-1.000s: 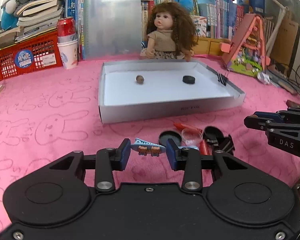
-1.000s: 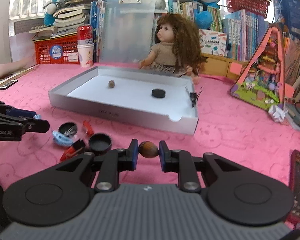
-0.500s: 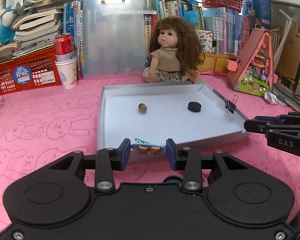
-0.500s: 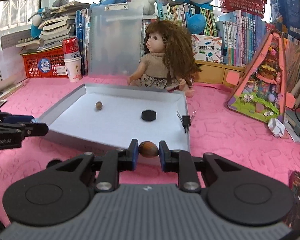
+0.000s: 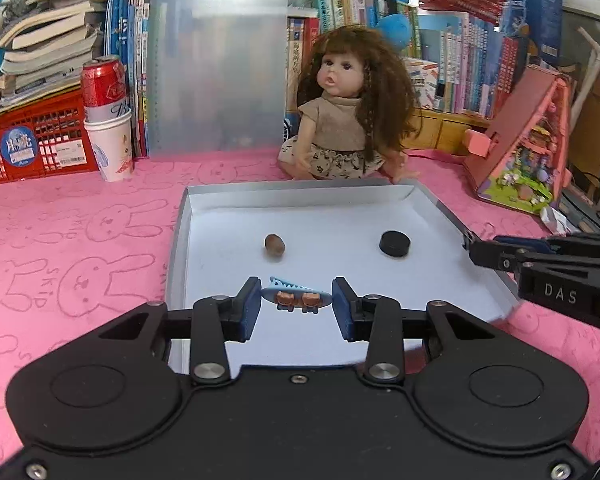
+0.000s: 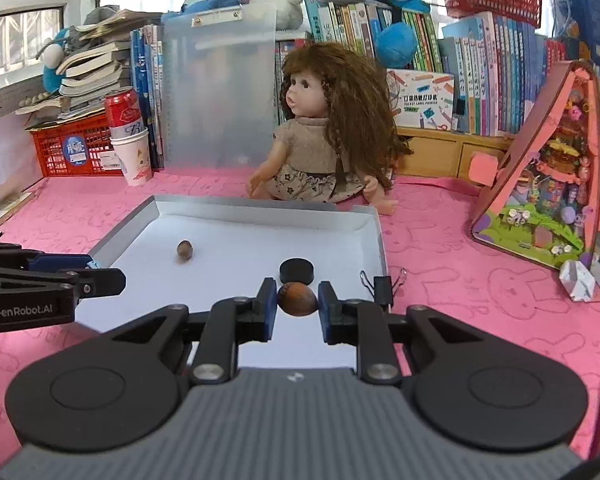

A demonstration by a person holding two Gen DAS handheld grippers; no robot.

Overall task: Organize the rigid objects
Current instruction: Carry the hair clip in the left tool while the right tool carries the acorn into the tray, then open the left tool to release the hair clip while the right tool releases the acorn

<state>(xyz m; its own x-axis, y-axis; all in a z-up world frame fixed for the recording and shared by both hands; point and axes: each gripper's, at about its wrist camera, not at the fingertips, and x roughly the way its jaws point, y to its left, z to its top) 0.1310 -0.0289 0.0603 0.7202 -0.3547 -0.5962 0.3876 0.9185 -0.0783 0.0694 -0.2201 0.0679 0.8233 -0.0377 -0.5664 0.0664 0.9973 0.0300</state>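
My left gripper (image 5: 296, 300) is shut on a blue hair clip (image 5: 296, 298) with two small brown bears, held over the near part of the shallow grey tray (image 5: 178, 240). My right gripper (image 6: 297, 300) is shut on a brown nut (image 6: 297, 299), held over the tray's near right part (image 6: 376, 236). In the tray lie another brown nut (image 5: 275, 245) (image 6: 185, 249) and a black round cap (image 5: 395, 243) (image 6: 297, 272). The right gripper shows at the right edge of the left wrist view (image 5: 540, 264); the left gripper shows at the left of the right wrist view (image 6: 48, 280).
A black binder clip (image 6: 382, 284) sits on the tray's right rim. A doll (image 5: 348, 120) sits just behind the tray. A paper cup with a red can (image 5: 108, 136), a red basket (image 5: 28, 140), a clear clipboard (image 5: 216, 72) and a pink toy house (image 5: 528, 152) stand around on the pink cloth.
Both grippers moved forward and up from the pile of small items on the cloth to above the tray, each still holding its object.
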